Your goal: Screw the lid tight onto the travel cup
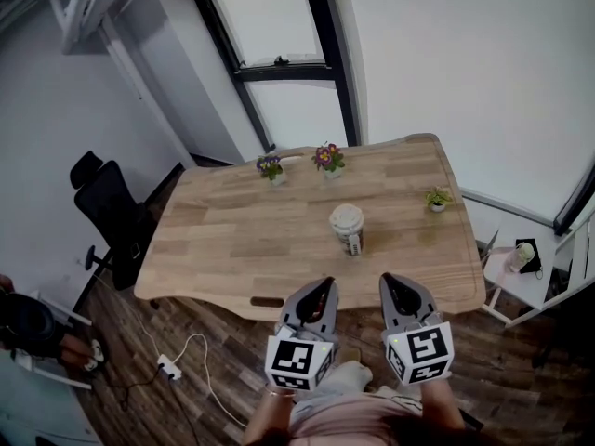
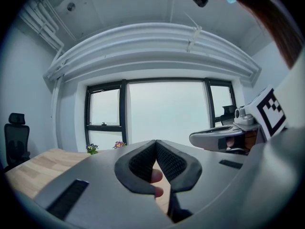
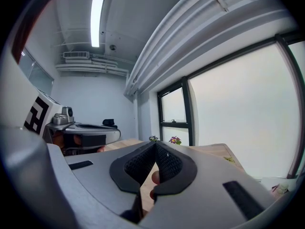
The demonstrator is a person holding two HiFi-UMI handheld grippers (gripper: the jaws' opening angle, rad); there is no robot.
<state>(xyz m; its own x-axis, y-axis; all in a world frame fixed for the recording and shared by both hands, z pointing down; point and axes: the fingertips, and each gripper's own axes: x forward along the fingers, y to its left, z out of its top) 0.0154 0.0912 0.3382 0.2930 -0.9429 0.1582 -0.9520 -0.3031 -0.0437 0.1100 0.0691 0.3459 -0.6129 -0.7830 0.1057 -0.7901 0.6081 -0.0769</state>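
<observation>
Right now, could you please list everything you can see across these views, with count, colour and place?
Rectangular wooden table: one, light brown, centre.
Lidded travel cup: one, pale with cream lid, upright, table's near middle.
Potted purple flowers: two, table's far edge.
Small green potted plant: one, table's right side.
Office chair: one, black, left of table.
Power strip: one, white, floor, lower left.
Side table: one, white, right of table.
Left gripper: one, grey, shut, empty, by table's near edge.
Right gripper: one, grey, shut, empty, beside it.
</observation>
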